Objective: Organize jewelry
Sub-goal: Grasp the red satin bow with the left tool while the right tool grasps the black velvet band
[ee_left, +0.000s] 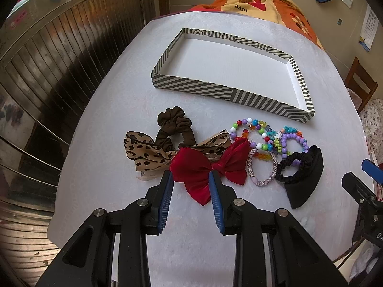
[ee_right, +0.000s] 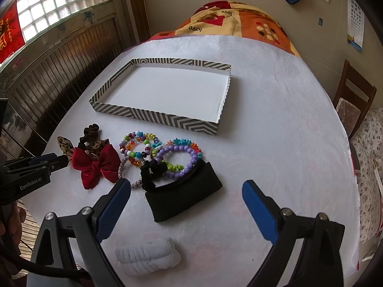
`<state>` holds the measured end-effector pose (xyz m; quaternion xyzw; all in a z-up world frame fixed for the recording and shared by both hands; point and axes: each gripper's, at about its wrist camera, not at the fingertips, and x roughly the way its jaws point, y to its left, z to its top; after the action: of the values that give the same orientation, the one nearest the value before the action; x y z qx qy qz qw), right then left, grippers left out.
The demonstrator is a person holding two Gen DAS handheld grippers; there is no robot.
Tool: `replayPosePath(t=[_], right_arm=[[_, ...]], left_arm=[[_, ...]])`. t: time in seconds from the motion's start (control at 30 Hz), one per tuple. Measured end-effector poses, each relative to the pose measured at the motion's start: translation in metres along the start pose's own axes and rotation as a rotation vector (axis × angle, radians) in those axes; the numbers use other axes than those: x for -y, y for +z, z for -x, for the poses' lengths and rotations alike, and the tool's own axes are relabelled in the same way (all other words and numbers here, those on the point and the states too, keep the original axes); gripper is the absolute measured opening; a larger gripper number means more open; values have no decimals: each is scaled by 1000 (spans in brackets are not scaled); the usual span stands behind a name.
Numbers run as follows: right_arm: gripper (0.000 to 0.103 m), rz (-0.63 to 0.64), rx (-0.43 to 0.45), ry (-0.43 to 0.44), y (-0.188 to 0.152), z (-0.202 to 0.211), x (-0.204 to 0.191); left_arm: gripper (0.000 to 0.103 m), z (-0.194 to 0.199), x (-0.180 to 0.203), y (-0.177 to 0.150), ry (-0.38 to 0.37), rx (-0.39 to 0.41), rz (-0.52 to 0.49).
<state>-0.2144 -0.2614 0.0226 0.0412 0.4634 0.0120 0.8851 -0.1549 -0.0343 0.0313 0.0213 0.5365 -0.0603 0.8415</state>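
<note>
A striped shallow box (ee_left: 205,89) with a white floor sits empty at the far side of the table; it also shows in the right wrist view (ee_right: 153,116). In front of it lies a heap: a red velvet bow (ee_left: 203,169) (ee_right: 95,166), a leopard-print bow (ee_left: 146,154), a brown scrunchie (ee_left: 173,129), bead bracelets (ee_left: 258,135) (ee_right: 165,151), and a black hair piece (ee_left: 302,179) (ee_right: 184,196). My left gripper (ee_left: 191,177) is open, its jaws either side of the red bow's left wing. My right gripper (ee_right: 186,189) is wide open, above the black hair piece.
A white fluffy scrunchie (ee_right: 146,259) lies near the table's front edge. A wooden chair (ee_right: 354,98) stands to the right of the white-clothed table (ee_right: 275,143). A patterned blanket (ee_right: 239,21) lies beyond the table's far edge. A wooden wall panel runs along the left.
</note>
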Motion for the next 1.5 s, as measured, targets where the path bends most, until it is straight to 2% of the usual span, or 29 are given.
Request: replayPosePath(t=[0.5, 0.67, 0.87, 1.0, 1.13, 1.4, 1.5], right_arm=[[97, -15, -16, 0, -3, -4, 2], [97, -37, -34, 12, -9, -13, 11], [97, -83, -71, 41, -18, -34, 24], [97, -99, -86, 56, -20, -45, 29], [97, -109, -121, 67, -25, -57, 32], [97, -128, -147, 85, -28, -66, 37], [97, -133, -153, 93, -28, -68, 37]], left_arm=[[8, -6, -6, -6, -8, -29, 6], [8, -17, -22, -10, -93, -83, 49], [8, -18, -17, -9, -137, -72, 23], [8, -26, -8, -4, -137, -65, -17], [8, -40, -7, 0, -176, -94, 2], [8, -62, -1, 1, -198, -116, 28], [8, -65, 4, 0, -204, -114, 0]])
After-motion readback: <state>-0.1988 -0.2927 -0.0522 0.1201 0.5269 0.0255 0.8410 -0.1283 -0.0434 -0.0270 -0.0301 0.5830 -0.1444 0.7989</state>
